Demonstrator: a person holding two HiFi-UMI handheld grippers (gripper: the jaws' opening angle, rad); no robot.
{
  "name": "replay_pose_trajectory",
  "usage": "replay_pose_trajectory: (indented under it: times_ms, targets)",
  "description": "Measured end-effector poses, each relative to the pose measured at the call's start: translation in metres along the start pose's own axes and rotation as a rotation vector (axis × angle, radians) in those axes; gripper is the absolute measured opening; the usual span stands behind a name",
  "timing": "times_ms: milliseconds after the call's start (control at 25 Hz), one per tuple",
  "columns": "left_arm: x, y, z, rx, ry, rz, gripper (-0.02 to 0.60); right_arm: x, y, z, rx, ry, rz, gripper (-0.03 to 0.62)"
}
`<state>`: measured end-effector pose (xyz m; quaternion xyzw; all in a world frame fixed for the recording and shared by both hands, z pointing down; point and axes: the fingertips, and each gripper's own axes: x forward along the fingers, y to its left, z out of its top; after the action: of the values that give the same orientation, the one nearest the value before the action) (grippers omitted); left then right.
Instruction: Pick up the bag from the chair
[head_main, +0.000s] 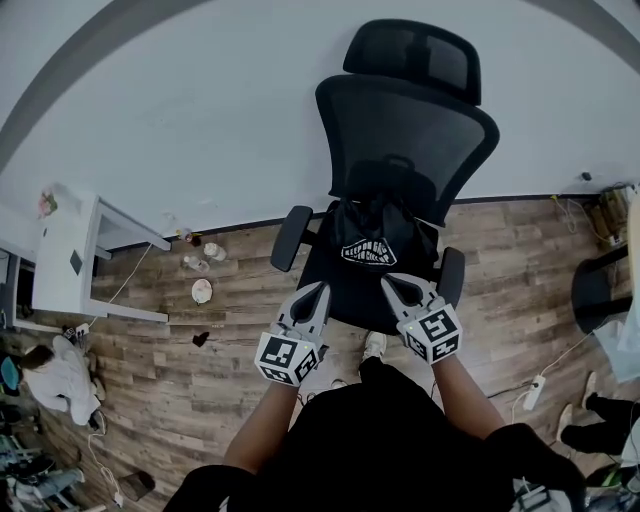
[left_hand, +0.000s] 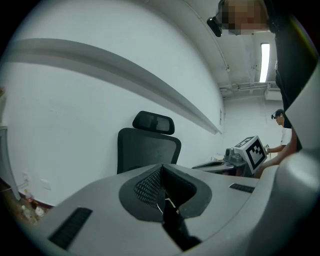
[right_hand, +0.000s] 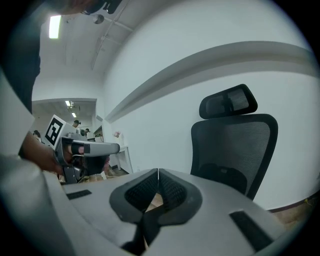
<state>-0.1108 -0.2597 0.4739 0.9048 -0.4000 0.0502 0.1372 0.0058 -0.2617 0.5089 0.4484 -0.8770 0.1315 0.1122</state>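
Head view, query: position of the bag?

Reply: resting on the seat of the chair, propped against the backrest, pale printed patch facing up. Untouched.

Query: state of the left gripper and the right gripper?

Reply: both closed tight, pads pressed together, nothing between them; confirmed in the left gripper view and the right gripper view. Held side by side just short of the chair's front edge, tips aimed at the seat, apart from the bag.

Query: reason for that arrangement?

Reply: judged an approach posture, paired to flank the bag and angled slightly down toward the seat. Closed presumably for travel only; no grasp possible as held.

Query: required next?

Reply: likely opening of at least one pair of jaws, then reaching over the seat to a fold or strap near the bag's top. Strap not made out. Risk noted: soft bag slumping, or catching on an armrest of the chair.
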Motion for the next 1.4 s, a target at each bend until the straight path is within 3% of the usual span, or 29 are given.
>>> replay_pose_trajectory:
  times_ms: [440, 880, 1160, 1240, 1360, 1400]
  targets:
    - [0.071, 0.017, -0.013, 0.021, 0.089, 0.035, 0.021, 0.034, -0.061, -0.018, 0.048, 0.062, 0.084, 0.021]
    - [0.124, 0.066, -0.046, -0.009, 0.155, 0.048, 0.021, 0.073, -0.109, -0.044, 0.088, 0.136, -0.031, 0.021]
    - [0.173, 0.106, -0.069, -0.012, 0.236, 0.013, 0.021, 0.104, -0.155, -0.057, 0.145, 0.171, -0.11, 0.023]
    - [0.187, 0.116, -0.079, -0.011, 0.261, 0.017, 0.021, 0.115, -0.166, -0.062, 0.196, 0.179, -0.123, 0.051]
    - [0.209, 0.131, -0.095, -0.032, 0.287, 0.029, 0.027, 0.132, -0.182, -0.076, 0.25, 0.213, -0.144, 0.207]
    - [0.216, 0.136, -0.101, -0.049, 0.298, 0.028, 0.074, 0.137, -0.189, -0.081, 0.255, 0.229, -0.156, 0.252]
